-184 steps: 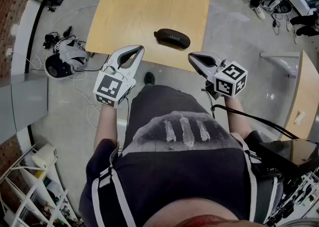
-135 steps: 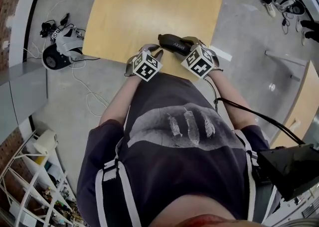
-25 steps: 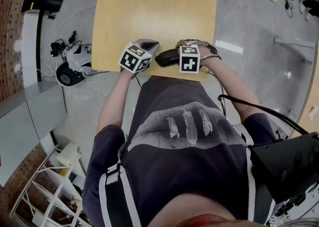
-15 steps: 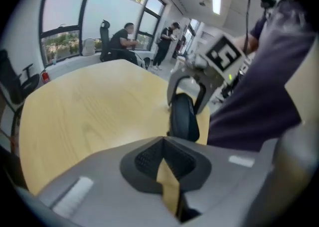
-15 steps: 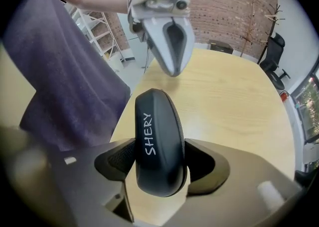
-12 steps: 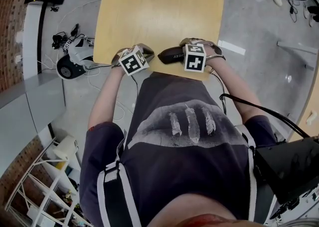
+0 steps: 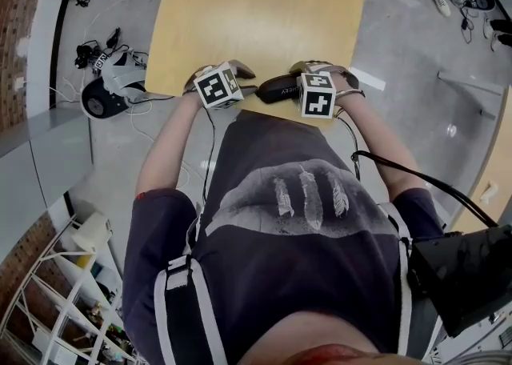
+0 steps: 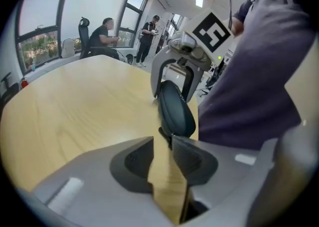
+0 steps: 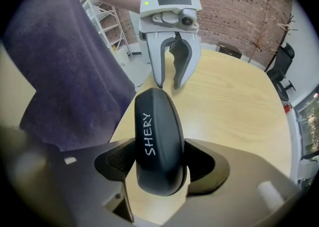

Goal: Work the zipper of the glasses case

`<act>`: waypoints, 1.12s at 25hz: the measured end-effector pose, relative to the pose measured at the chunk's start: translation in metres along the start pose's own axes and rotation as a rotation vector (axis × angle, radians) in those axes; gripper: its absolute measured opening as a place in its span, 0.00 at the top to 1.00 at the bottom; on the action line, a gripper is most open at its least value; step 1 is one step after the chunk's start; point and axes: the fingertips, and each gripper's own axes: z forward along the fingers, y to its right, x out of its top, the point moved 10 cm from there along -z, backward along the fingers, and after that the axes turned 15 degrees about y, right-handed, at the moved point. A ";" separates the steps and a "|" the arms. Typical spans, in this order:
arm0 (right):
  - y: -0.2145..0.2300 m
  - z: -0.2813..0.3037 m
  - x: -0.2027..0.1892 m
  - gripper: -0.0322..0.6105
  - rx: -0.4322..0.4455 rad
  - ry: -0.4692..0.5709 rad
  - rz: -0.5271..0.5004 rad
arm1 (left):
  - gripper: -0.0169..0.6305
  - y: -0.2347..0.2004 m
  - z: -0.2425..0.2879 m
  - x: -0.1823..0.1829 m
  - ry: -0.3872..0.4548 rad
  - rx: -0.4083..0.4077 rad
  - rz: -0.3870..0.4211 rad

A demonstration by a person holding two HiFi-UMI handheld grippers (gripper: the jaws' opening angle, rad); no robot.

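Observation:
A black glasses case [image 7: 276,87] lies at the near edge of the wooden table [image 7: 256,11]. My right gripper [image 7: 302,77] is shut on the case's right part; in the right gripper view both pads press the sides of the case [image 9: 157,136]. My left gripper [image 7: 244,85] is at the case's left end. Its jaws are opening, with a narrow gap of table showing between them. The zipper pull [image 8: 164,134] sits just at the tips of the left gripper [image 8: 163,141], and no pad presses on it. The case [image 8: 177,111] runs away toward the right gripper [image 8: 172,81].
The table's near edge runs right under the case, against the person's body. On the floor to the left lie a round white device [image 7: 108,87] and cables. A white shelf [image 7: 48,307] stands lower left, a black box [image 7: 464,275] lower right. People [image 8: 104,34] sit far behind.
The left gripper drew slightly left of the case's end, then came back close to it. The right gripper has kept its hold and the case has stayed put.

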 end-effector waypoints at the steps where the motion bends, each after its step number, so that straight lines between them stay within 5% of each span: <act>1: 0.000 -0.001 0.000 0.47 -0.003 0.003 -0.004 | 0.81 0.001 0.001 0.003 -0.001 -0.021 0.009; 4: 0.000 -0.001 0.000 0.47 -0.006 0.004 -0.003 | 0.85 0.002 0.001 0.005 -0.005 -0.068 0.032; 8: 0.000 0.001 0.002 0.47 0.002 -0.007 -0.003 | 0.76 0.005 0.006 -0.002 -0.063 -0.115 0.082; 14: -0.001 0.002 0.002 0.47 0.001 -0.015 -0.002 | 0.76 0.010 0.020 0.002 -0.119 -0.121 0.201; 21: -0.001 0.002 0.000 0.47 0.006 -0.004 0.011 | 0.88 0.016 0.021 0.002 -0.143 -0.165 0.240; 28: -0.001 0.001 0.000 0.47 0.011 0.001 0.009 | 0.90 0.017 0.022 0.002 -0.148 -0.147 0.259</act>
